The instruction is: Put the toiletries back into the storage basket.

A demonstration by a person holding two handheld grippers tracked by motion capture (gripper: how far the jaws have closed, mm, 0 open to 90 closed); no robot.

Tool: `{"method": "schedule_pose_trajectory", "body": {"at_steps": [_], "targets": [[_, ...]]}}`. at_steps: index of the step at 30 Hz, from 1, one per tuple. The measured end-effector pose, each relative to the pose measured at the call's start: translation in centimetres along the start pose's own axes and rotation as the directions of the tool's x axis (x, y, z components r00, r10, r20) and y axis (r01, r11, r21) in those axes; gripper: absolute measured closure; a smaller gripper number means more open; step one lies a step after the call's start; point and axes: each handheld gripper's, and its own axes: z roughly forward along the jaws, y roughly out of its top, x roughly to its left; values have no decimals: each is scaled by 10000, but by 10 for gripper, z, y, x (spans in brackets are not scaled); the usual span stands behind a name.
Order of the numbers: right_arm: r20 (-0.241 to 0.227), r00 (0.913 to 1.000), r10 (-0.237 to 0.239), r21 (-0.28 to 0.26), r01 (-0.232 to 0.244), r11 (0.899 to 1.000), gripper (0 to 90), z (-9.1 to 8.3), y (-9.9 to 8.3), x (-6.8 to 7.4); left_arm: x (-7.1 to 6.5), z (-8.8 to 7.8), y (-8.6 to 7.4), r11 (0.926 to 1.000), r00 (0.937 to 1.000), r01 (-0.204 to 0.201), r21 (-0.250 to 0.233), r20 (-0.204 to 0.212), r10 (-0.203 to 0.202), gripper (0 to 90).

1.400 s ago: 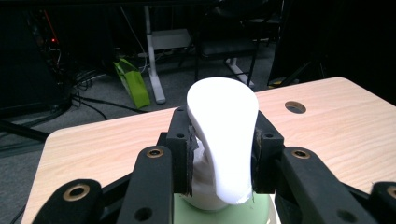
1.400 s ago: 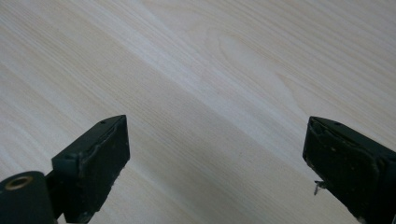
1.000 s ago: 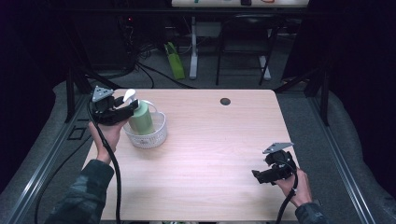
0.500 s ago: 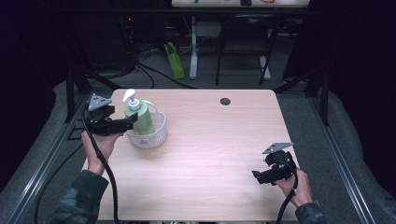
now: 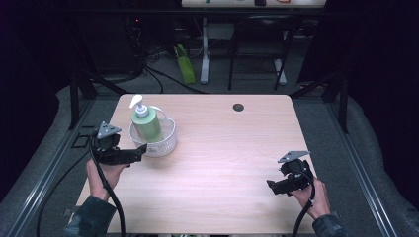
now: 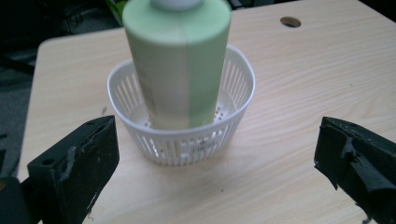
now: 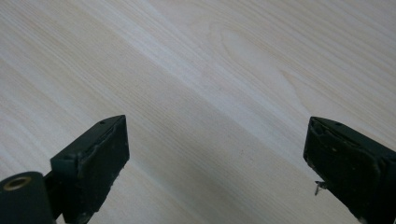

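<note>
Both claws gape empty — left claw (image 5: pixel 141 150) beside basket (image 5: pixel 165 143) holding green bottle (image 5: pixel 146 126), right claw (image 5: pixel 271 186) over bare table (image 5: pixel 222 148).

From above I saw the green pump bottle (image 5: pixel 146 123) standing upright inside the white basket (image 5: pixel 165 143) on the far left of the surface (image 5: pixel 227 148). My left claw (image 5: pixel 138 150) sat just near of the basket, its jaws having just been opening, nothing between them. My right claw (image 5: pixel 274 186) rested low at the near right, well apart.
</note>
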Motion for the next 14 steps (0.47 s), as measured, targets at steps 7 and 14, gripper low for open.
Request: {"method": "schedule_pose_trajectory", "body": {"at_steps": [7, 14], "targets": [[136, 9999, -64, 18, 64, 10000, 55, 3, 0, 0, 1, 21, -19, 9949, 9993, -129, 1001, 374, 92, 0], [162, 9998, -136, 64, 135, 9999, 42, 4, -1, -1, 3, 32, -27, 9917, 9986, -36, 1286, 532, -32, 0]]}}
